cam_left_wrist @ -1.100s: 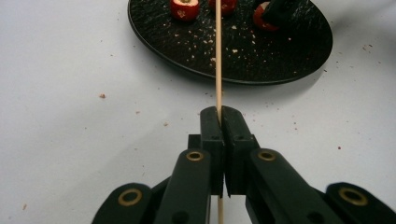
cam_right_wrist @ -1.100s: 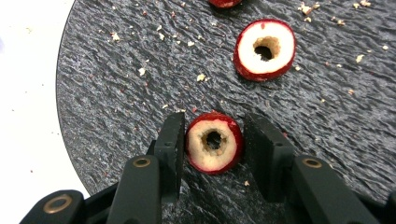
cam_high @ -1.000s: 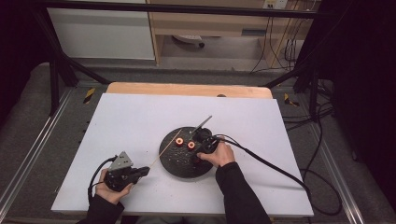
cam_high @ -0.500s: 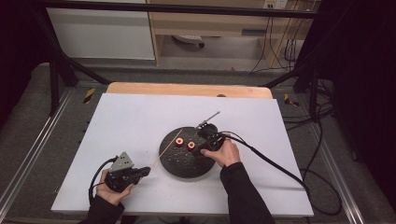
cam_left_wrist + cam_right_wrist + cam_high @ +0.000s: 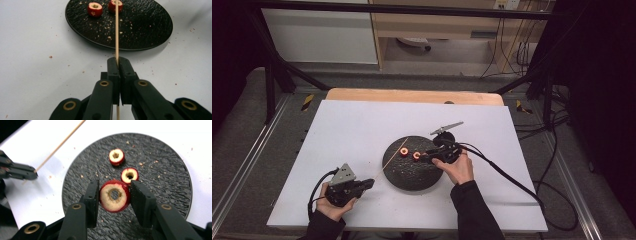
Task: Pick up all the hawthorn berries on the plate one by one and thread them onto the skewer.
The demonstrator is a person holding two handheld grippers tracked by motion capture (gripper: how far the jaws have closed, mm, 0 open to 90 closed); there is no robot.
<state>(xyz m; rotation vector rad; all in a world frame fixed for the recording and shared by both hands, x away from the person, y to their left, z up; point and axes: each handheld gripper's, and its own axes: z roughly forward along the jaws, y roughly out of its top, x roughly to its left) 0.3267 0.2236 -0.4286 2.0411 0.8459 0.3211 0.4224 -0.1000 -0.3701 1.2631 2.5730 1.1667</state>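
My right gripper (image 5: 114,185) is shut on a red cored fruit piece (image 5: 115,198), held just above the black round plate (image 5: 155,157). Two smaller cored red pieces (image 5: 116,157) (image 5: 129,175) lie on the plate beyond it. My left gripper (image 5: 117,61) is shut on a thin wooden skewer (image 5: 116,30) that points over the plate (image 5: 140,27) toward the pieces (image 5: 95,9). From above, the left gripper (image 5: 369,184) rests at the table's front left. The right gripper (image 5: 425,155) is over the plate (image 5: 412,177), beside the red pieces (image 5: 403,151).
The plate sits mid-table on a white board (image 5: 352,130) scattered with crumbs. A cable (image 5: 507,175) trails from the right gripper across the board's right side. Past the far wooden edge (image 5: 412,95) are a dark frame and shelving.
My right gripper has risen a little above the plate with the fruit piece in it. The left gripper and the skewer have stayed where they were.
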